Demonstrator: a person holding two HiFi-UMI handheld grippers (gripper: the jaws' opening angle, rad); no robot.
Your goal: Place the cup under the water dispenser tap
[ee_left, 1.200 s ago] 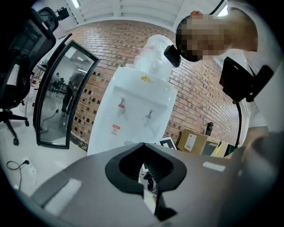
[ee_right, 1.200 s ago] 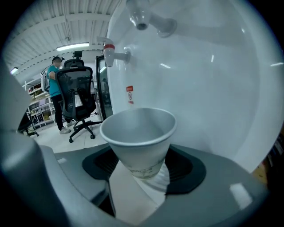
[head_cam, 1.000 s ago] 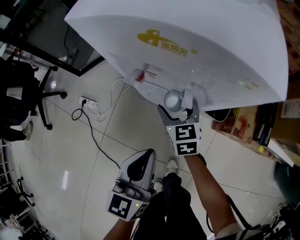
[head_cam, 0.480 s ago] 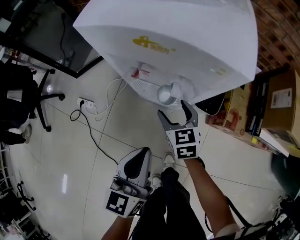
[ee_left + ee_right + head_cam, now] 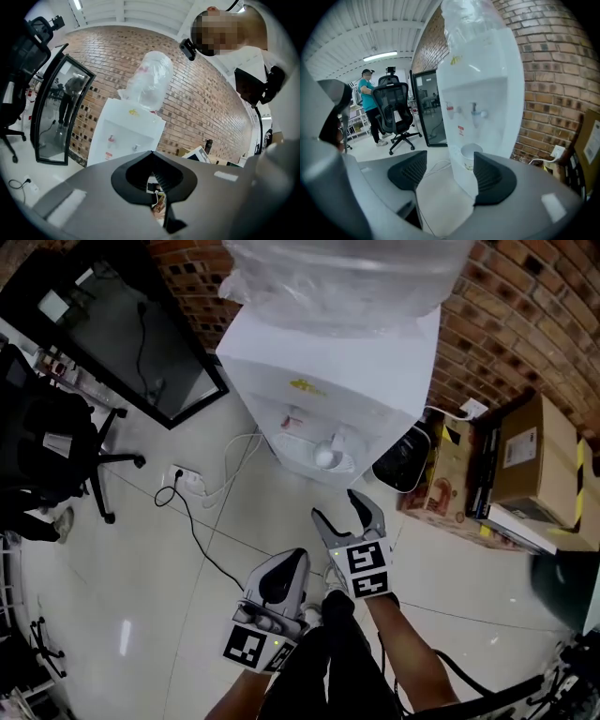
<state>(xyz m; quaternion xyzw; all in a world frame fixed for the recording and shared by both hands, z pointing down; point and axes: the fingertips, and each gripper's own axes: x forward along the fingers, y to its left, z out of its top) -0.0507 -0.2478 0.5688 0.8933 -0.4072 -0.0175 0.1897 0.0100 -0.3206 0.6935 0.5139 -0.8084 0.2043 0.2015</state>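
- An office chair is seen at the left edge of the head view, on a pale tiled floor.
- A dark glass panel is leaned against the brick wall at upper left, with a power strip lying on the floor just below it.
- The left gripper is held at lower centre of the head view. In the left gripper view its jaws are seen brought together at the tips, and nothing is held by the left gripper.
- The water dispenser is stood against the wall at upper centre, with a plastic-wrapped bottle mounted on top.
- The cup is set upright on the tray in the dispenser's recess. In the right gripper view the cup is seen directly below the right-hand tap.
- The right gripper is held just right of the left one in the head view, below the dispenser and apart from the cup. Its jaws are spread wide, having just been closing a little; nothing is gripped between them. Past the right gripper, the cup is only seen in the distance.
- Cardboard boxes are stacked on the floor at the right of the head view, beside the dispenser.
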